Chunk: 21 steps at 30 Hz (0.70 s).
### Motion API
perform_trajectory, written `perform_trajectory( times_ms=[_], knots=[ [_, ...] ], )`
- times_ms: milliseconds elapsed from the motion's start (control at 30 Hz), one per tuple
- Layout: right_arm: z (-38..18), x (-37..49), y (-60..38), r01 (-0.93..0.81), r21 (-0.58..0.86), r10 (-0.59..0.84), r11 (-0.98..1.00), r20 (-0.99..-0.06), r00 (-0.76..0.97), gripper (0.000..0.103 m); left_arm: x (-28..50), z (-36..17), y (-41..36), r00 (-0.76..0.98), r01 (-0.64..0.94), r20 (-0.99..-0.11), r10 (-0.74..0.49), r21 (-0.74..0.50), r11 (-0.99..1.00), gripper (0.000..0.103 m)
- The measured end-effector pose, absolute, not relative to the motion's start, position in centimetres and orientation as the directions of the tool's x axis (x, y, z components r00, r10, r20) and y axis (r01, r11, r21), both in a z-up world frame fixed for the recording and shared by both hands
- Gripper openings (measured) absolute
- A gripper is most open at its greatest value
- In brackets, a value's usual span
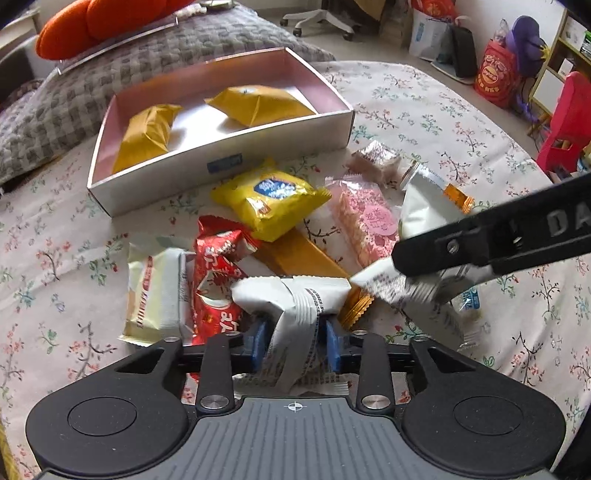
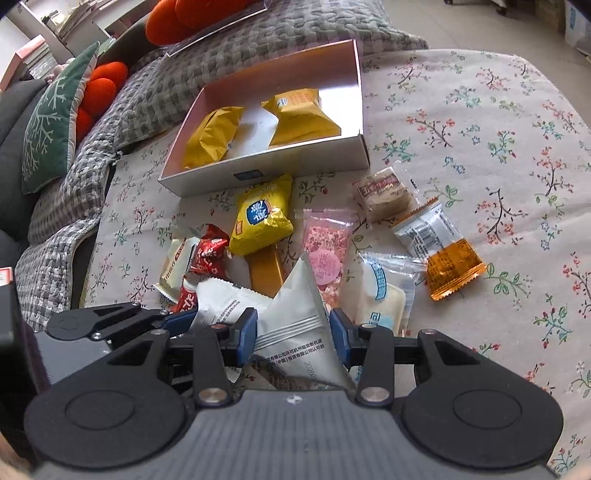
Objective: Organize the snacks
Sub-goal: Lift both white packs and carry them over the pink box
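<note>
My left gripper [image 1: 295,345] stands over the snack pile with a crumpled white packet [image 1: 295,295] between its blue pads; a thin dark gap shows on each side, so the jaws are open. My right gripper [image 2: 293,332] is shut on another white packet [image 2: 295,317]. It reaches in from the right in the left wrist view, as the right gripper [image 1: 424,273]. A white open box [image 1: 221,166] [image 2: 280,166] behind the pile holds two yellow packets [image 1: 147,136] [image 2: 303,114]. Loose snacks lie on the floral cloth: a yellow packet [image 2: 260,221], red ones [image 1: 218,280], a pink bar [image 2: 327,251].
The pile lies on a floral cloth [image 2: 480,129]. Grey checked cushions [image 2: 147,92], a green pillow [image 2: 48,125] and orange cushions [image 1: 92,22] lie to the left and behind. An orange-ended packet [image 2: 443,258] and a brown sweet [image 2: 384,192] lie right of the pile. Bags stand on the floor far right [image 1: 495,74].
</note>
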State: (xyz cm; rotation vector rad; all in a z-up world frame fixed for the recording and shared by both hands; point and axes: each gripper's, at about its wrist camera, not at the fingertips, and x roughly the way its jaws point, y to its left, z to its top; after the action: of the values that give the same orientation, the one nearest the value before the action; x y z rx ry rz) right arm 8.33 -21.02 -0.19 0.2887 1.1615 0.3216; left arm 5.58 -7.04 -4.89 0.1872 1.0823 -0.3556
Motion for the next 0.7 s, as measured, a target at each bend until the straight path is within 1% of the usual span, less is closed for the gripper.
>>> perform_trajectory(
  times_ms=[100,167,300,533,700],
  knots=[
    [-0.1,8.4,-21.1,-0.097,0.382,0.389,0.919,-0.843,0.371,0.039,5.9,-5.7,-7.3,0.404,0.371,-0.897,-0.179,-0.019,0.928,0.044],
    [-0.1,8.4,-21.1,-0.098,0.378,0.386,0.921,-0.844,0.372,0.039,6.0,-6.0,-7.4,0.401,0.376,-0.899,-0.175,-0.013,0.927,0.045],
    [-0.1,8.4,-21.2,-0.101,0.374,0.383,0.922,-0.845,0.374,0.039,5.9,-6.0,-7.8,0.408,0.380,-0.897,-0.169,-0.002,0.925,0.043],
    [0.1,8.5,-21.2,-0.104,0.373,0.383,0.922,-0.839,0.386,0.039,5.7,-5.4,-7.3,0.424,0.356,-0.887,-0.181,-0.021,0.934,0.040],
    [0.4,8.4,-21.6,-0.103,0.378,0.387,0.920,-0.832,0.398,0.039,5.5,-4.0,-7.0,0.450,0.358,-0.864,-0.224,-0.056,0.932,0.039]
  ],
)
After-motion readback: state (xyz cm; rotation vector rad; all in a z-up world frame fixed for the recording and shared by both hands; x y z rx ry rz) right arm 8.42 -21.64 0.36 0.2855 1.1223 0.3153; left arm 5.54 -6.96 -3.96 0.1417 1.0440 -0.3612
